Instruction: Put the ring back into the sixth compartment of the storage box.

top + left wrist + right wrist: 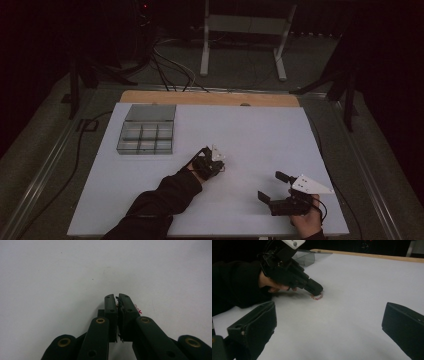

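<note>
**Pinching a small pinkish item at the middle of the bench**

Spreading across most of the high view is a white bench (250, 130), its top bare over the greater part, with a strip of wood (210, 98) showing along its far edge. Around it the room is dark: a grey floor, a white metal frame (240, 30) standing beyond the far edge, and black cables (165, 70) trailing on the floor toward the far left corner.

Near the far left corner of the bench sits a clear compartment box (146, 135), its lid open and lying flat toward the far edge. What its cells hold cannot be told.

A black sleeve (160, 200) reaches in from the near edge, left of centre, angling toward the middle of the bench. Its hand tilts the left gripper (315, 291) nose-down so the tips touch the surface. In the left gripper view the jaws stand pressed nearly together, nipping a small pinkish item (317, 297) that lies on the bench just under the tips; what it is cannot be told.

Close to the near right corner, the other hand (307, 220) holds the right gripper (272, 186) low over the bench, pointing left toward the other gripper. Its jaws stand spread wide, nothing between them, well apart from the pinkish item.
</note>
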